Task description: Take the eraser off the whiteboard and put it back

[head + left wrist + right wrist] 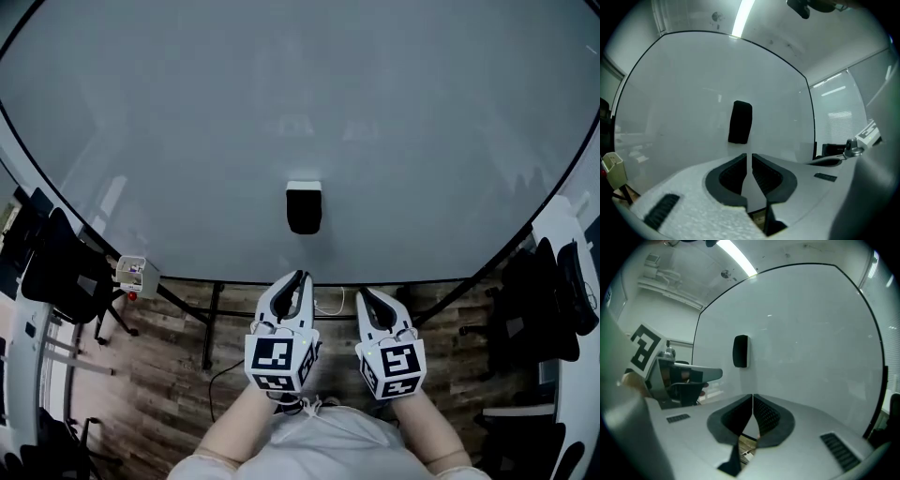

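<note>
Head view: the eraser (304,206) sits on the whiteboard (187,122) at lower centre of the frame, just above the board's bottom edge; the left gripper (298,277) and right gripper (367,295) are side by side beneath that edge, both clear of the eraser, the left one's tips almost straight under it; a dark wood floor (169,356) fills the bottom of the frame, black chairs (56,272) stand at both side edges, and a small white box (131,273) sits by the board's lower left.

Left gripper view: the jaws are closed together with nothing between them; the eraser (740,122) stands upright in mid-frame just above their tips, not touching; the board fills most of the frame, with a ceiling light strip (743,16) at the top.

Right gripper view: the jaws meet at the tips (empty too); the eraser (740,351) lies above and slightly left of them; the left gripper's marker cube (644,352) shows at the left edge.
</note>
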Demonstrator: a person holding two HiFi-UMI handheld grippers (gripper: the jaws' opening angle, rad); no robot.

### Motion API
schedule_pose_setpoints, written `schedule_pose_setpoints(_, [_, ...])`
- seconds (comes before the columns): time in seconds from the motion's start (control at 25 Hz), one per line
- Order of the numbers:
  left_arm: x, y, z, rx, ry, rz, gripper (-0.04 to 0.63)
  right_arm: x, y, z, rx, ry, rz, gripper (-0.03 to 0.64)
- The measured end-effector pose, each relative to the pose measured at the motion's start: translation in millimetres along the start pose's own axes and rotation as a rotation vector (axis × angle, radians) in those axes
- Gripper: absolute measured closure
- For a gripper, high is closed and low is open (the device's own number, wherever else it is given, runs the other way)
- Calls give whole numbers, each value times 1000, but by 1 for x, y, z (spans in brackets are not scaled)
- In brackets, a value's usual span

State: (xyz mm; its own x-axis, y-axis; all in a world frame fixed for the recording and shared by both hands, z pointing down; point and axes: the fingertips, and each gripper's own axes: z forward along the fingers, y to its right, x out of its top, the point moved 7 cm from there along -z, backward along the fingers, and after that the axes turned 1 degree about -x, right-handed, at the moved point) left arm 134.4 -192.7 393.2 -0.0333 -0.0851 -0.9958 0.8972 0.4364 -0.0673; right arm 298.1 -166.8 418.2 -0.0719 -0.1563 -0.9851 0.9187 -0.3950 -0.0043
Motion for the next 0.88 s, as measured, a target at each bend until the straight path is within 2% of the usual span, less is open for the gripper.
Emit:
schedule_pose_setpoints(0.08, [8,-2,7,-10,9,-39,564,4,-1,3,21,4,1,588])
schedule_pose_setpoints(0.16, [18,-2,13,-13,18,-47,453,6,-3,3,44,6,-3,588])
schedule_pose_setpoints(0.32, [34,-7,26,45,47,-6,349,6,-3,2,43,2,-12,588])
schedule_pose_setpoints(0.48, [42,-11,46,72,56,68,330,2,0,-2,22,-7,-42,588])
schedule_pose_setpoints(0.6, [49,-13,59,105,60,121,308,-3,2,1,10,-17,-20,588])
schedule_pose_setpoints(0.88, [58,-18,83,120,37,94,301,-12,7,10,-20,-41,4,588])
